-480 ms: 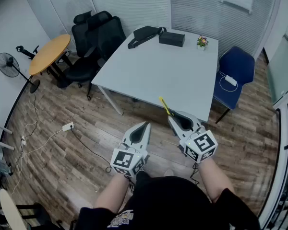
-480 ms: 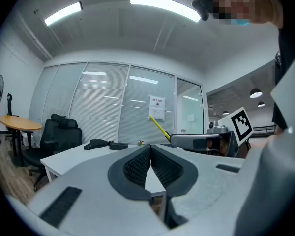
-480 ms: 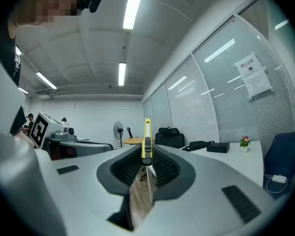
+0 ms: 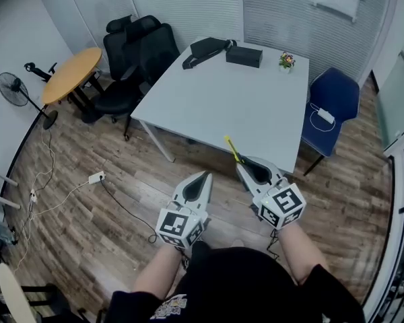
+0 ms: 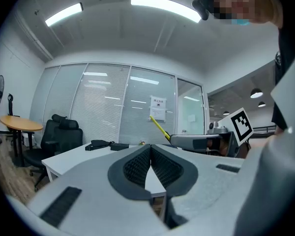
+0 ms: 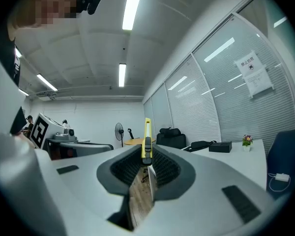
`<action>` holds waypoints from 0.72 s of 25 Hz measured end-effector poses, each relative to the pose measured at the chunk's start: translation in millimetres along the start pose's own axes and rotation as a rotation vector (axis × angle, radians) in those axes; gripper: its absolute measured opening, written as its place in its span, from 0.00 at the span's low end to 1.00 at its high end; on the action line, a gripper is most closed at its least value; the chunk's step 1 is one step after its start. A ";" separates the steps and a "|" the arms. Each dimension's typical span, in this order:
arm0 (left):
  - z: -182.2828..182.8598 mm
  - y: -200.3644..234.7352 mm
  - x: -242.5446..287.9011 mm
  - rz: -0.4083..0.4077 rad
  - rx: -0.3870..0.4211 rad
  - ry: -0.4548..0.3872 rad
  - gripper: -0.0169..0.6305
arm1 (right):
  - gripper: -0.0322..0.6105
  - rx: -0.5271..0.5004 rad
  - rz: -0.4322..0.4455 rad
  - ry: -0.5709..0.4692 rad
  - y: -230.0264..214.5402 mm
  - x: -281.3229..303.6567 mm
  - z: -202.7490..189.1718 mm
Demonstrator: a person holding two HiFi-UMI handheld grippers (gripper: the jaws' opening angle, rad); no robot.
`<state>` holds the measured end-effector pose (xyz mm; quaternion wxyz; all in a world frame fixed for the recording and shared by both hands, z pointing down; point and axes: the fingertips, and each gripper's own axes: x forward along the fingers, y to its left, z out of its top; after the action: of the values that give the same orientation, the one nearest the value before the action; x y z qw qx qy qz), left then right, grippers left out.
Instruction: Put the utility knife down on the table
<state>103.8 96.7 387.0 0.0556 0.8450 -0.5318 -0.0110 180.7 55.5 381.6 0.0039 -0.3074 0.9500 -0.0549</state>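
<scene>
Task thing: the slim yellow utility knife (image 4: 232,149) is off the table, clamped in the right hand-held gripper (image 4: 244,167) and sticking out forward and upward past its tips.
Right hand-held gripper: in the right gripper view its jaws are pressed on the knife's lower end (image 6: 147,140), with the yellow body standing upright between the ribbed pads.
Left hand-held gripper: the left hand-held gripper (image 4: 205,176) has its jaws together with nothing between them, and it is held just beside the right one, over the wooden floor.
Position over the goal: in the head view the knife's tip shows about level with the near edge of the white rectangular tabletop (image 4: 222,99). Its height above that surface cannot be read.
Done so far: the knife is gripped and carried in front of the person, facing the table.
Left to do: judged from these views, nearly all of the placing remains. The knife has to be brought over the bare near part of the tabletop, lowered flat and released.
</scene>
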 end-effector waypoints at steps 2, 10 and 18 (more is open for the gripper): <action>0.6 3.9 -2.0 0.003 0.000 0.000 0.04 | 0.16 -0.001 0.001 0.002 2.4 3.4 -0.3; 0.1 33.5 -3.0 -0.003 -0.023 0.012 0.04 | 0.16 0.006 -0.019 0.018 5.7 30.1 -2.8; -5.3 71.3 3.1 -0.033 -0.050 0.025 0.04 | 0.16 0.021 -0.057 0.051 4.0 66.5 -14.4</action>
<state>41.6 63.9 399.9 0.0830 0.8521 -0.5166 -0.0145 123.9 21.3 397.3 -0.0188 -0.3328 0.9400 -0.0729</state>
